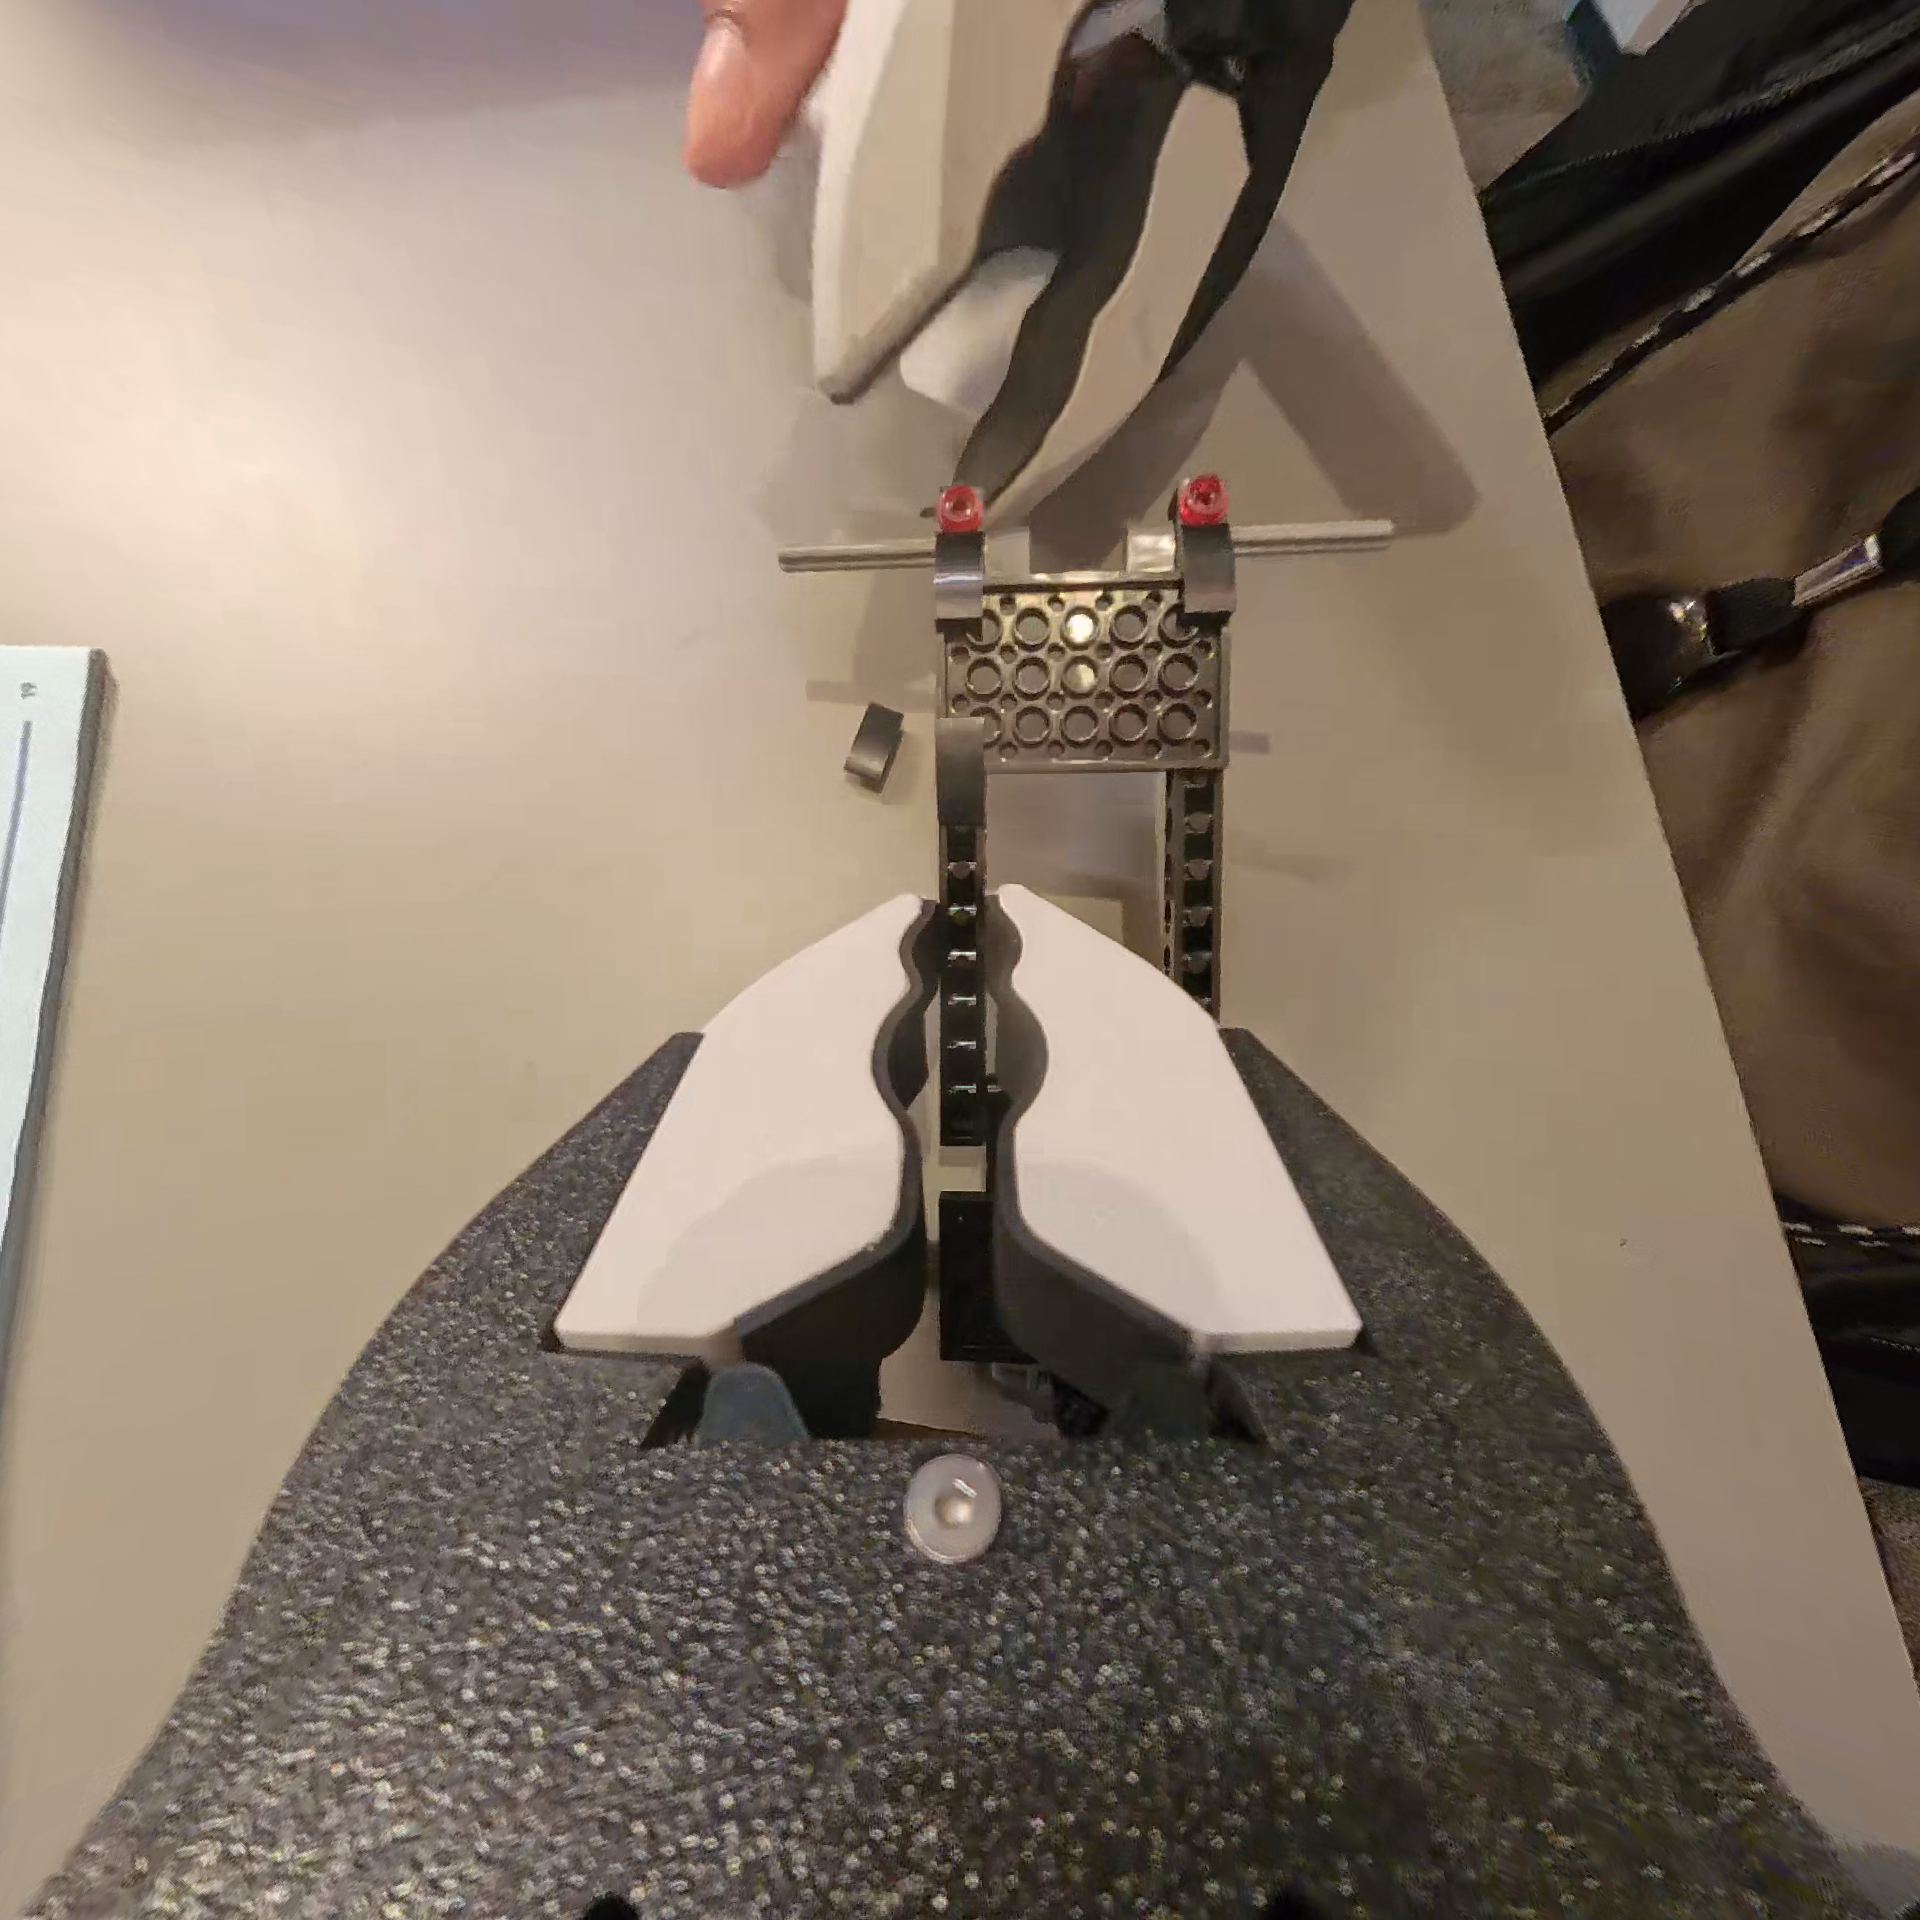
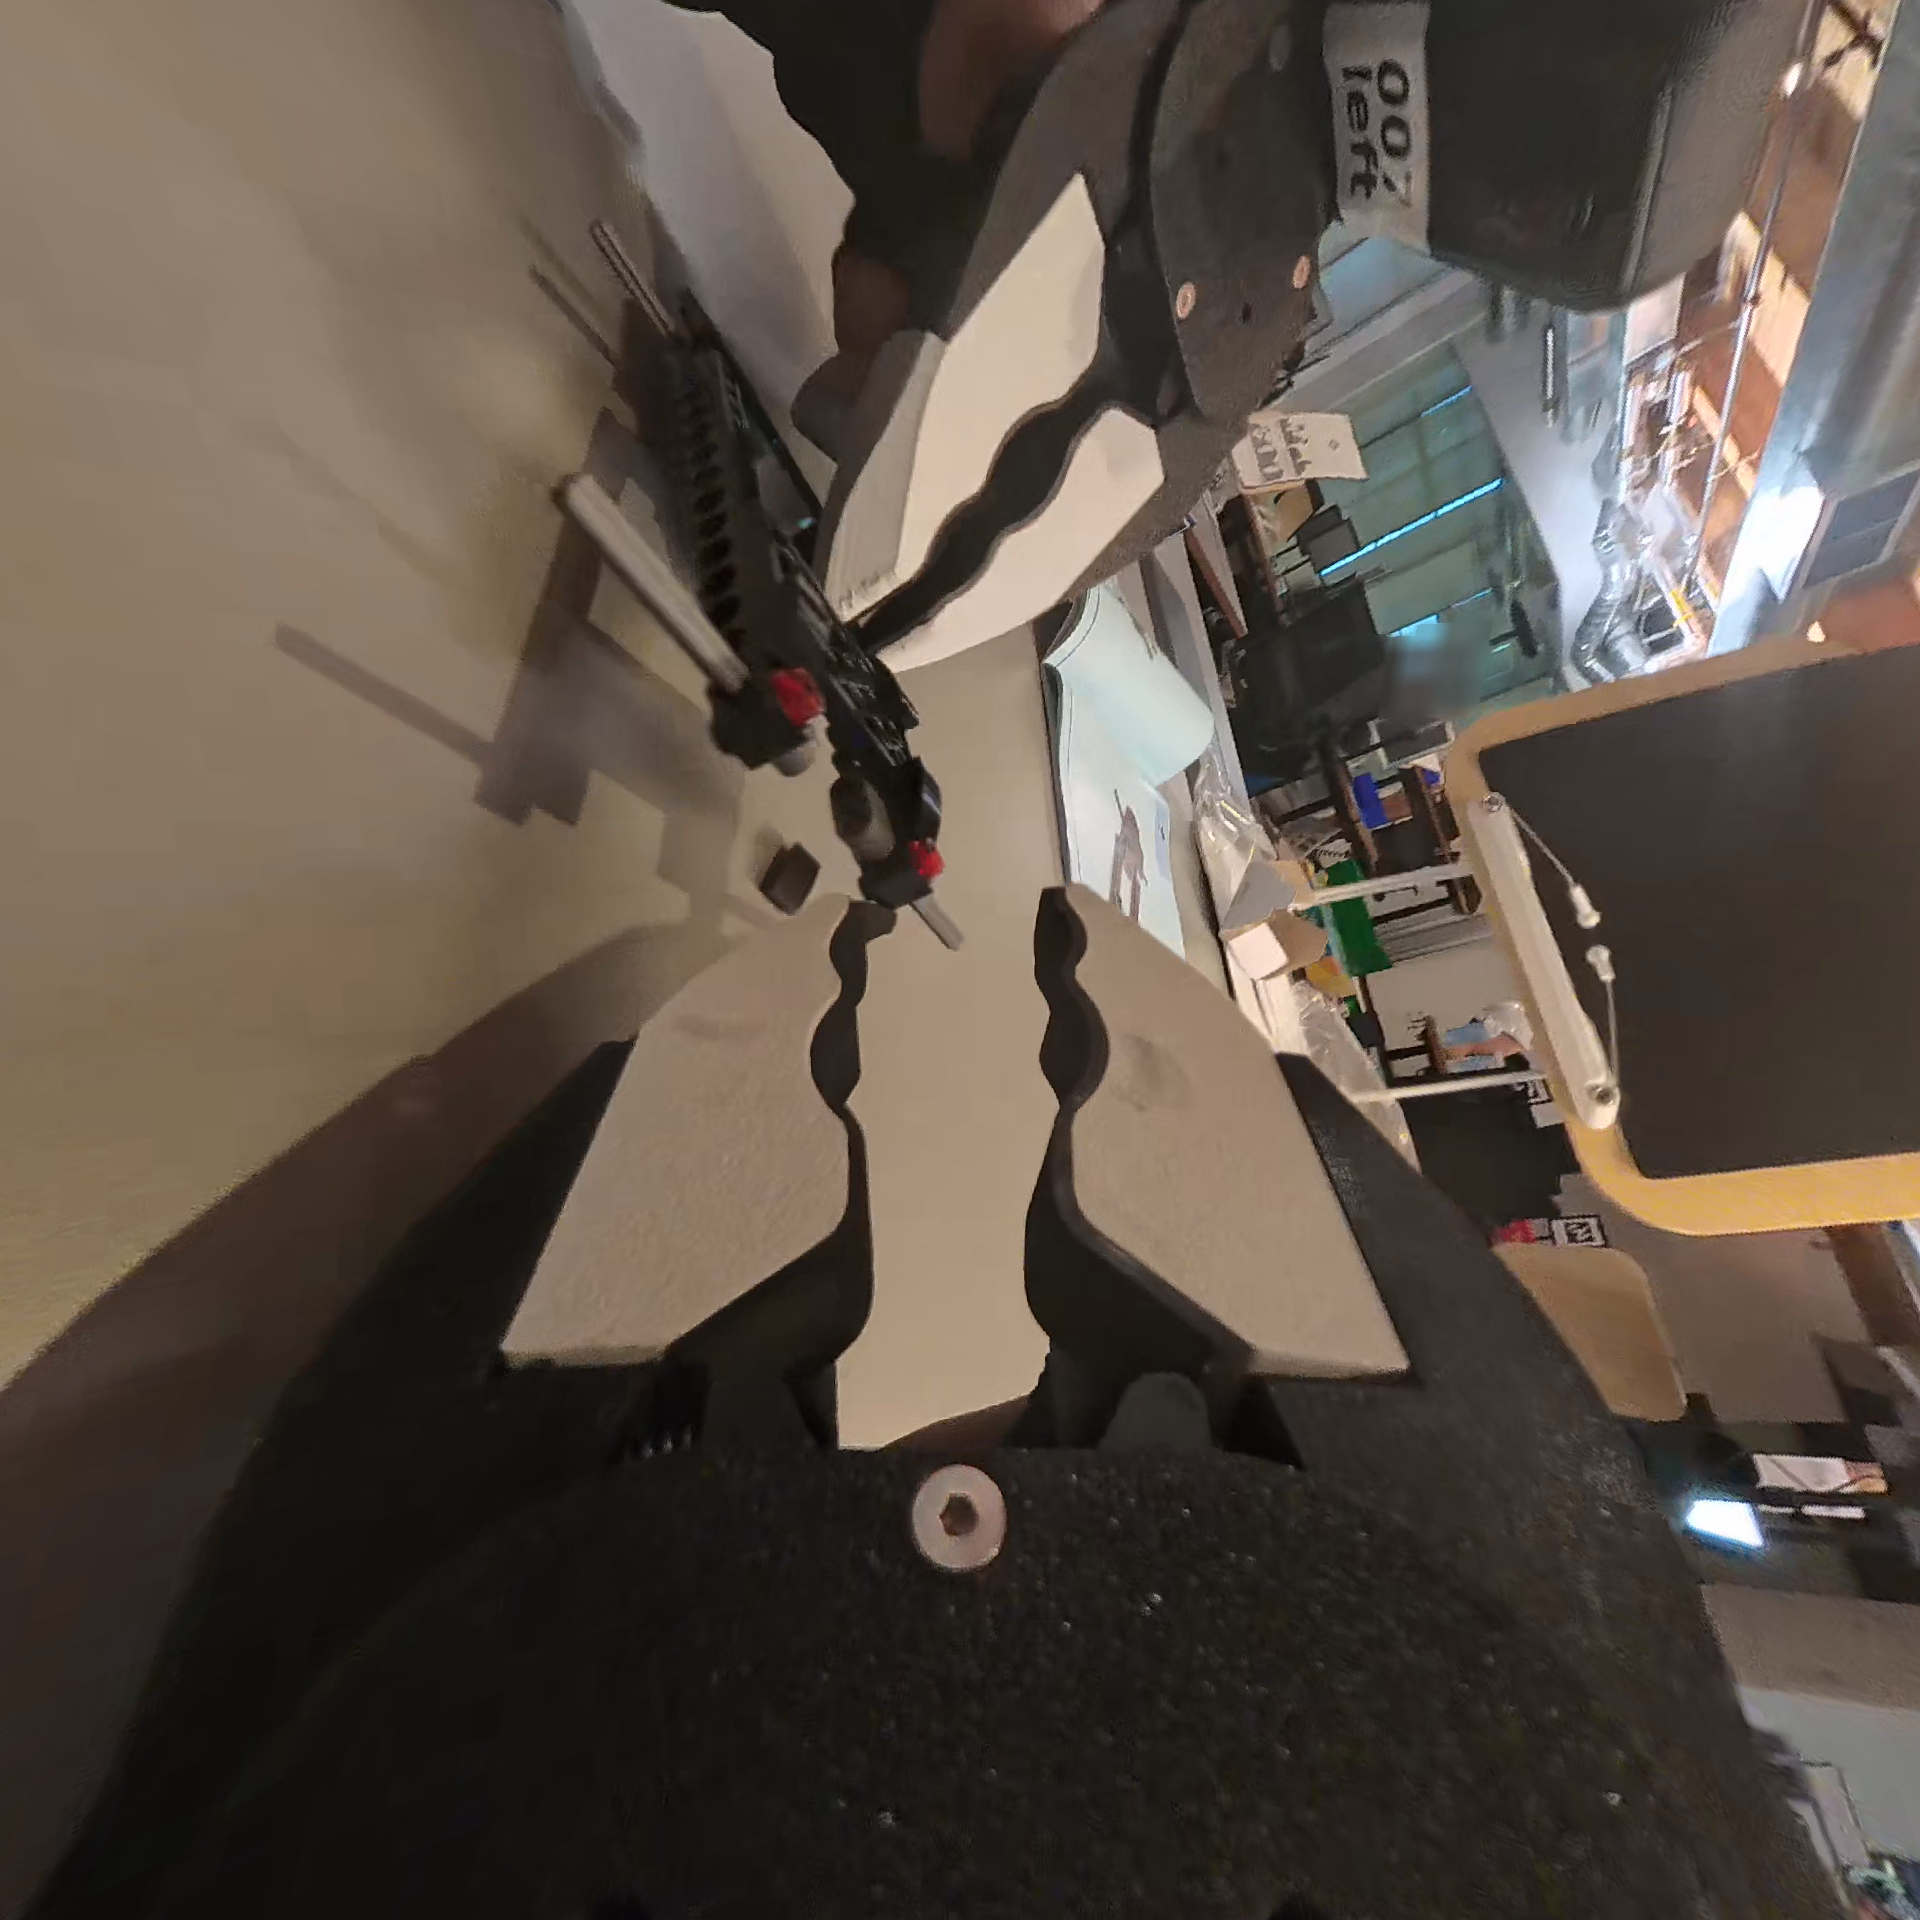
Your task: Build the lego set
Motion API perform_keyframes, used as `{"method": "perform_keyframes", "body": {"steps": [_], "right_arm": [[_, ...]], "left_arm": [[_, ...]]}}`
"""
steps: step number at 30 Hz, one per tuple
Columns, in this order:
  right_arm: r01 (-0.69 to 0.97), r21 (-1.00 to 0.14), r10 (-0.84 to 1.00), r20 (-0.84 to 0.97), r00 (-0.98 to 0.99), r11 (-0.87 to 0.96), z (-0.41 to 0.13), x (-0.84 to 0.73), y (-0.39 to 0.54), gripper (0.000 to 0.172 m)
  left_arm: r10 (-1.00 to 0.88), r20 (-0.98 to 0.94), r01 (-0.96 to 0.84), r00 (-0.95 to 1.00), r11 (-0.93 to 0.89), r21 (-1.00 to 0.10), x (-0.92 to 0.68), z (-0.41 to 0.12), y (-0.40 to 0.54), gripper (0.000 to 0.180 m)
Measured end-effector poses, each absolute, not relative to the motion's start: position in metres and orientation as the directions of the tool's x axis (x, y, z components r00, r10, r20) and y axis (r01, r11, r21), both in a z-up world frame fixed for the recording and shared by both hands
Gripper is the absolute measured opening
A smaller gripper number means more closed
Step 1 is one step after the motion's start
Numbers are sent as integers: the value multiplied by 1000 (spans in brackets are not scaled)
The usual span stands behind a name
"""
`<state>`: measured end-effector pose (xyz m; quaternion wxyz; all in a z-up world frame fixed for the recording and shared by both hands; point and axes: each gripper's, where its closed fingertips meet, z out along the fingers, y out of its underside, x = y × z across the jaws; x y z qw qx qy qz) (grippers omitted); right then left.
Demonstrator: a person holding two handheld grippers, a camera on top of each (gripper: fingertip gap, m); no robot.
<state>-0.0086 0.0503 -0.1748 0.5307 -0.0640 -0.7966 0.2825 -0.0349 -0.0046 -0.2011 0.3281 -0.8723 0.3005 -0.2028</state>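
**Black brick frame pinched by one rail**

The left gripper [image 1: 961, 909] is clamped on one long black rail of a toy-brick frame [image 1: 1086, 681], which hangs above the beige table [image 1: 416, 468]. The right gripper [image 2: 945, 914] stands apart and bare, just beside the frame's far end, near its grey axle [image 1: 1309, 535]. The frame looks light and stiff, but its press-fit joints could pop; the rails seem the safest hold. A loose black piece [image 1: 876, 750] lies left of the frame. The frame's near end is hidden behind the left gripper's fingers.

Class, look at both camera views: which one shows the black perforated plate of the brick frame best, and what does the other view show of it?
The left wrist view: it faces the plate squarely, so its rows of round holes are sharp. In the right wrist view the frame appears edge-on and blurred, and the plate's holes cannot be made out.
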Motion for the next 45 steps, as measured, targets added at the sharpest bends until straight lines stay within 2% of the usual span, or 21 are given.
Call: {"method": "perform_keyframes", "body": {"steps": [7,16,27,37,41,45], "right_arm": [[-238,-427,332,875,-352,872,-174,-10,47,31],[-253,-320,246,927,-284,913,-176,-12,45,41],[-402,-225,146,965,-218,888,-169,-11,15,30],[-428,-191,107,972,-211,883,-176,-12,6,25],[-413,-187,109,972,-207,891,-172,-10,9,33],[-393,-245,161,958,-237,886,-169,-8,17,39]], "left_arm": [[-641,188,-356,744,-619,-700,-38,-201,-8,7],[-611,249,-285,752,-642,-712,-41,-199,-7,7],[-624,275,-282,731,-644,-711,-36,-198,-9,7],[-669,251,-342,700,-622,-705,-29,-200,-17,7],[-666,248,-345,704,-625,-700,-32,-202,-17,7],[-668,249,-338,701,-620,-708,-33,-200,-18,7]]}}
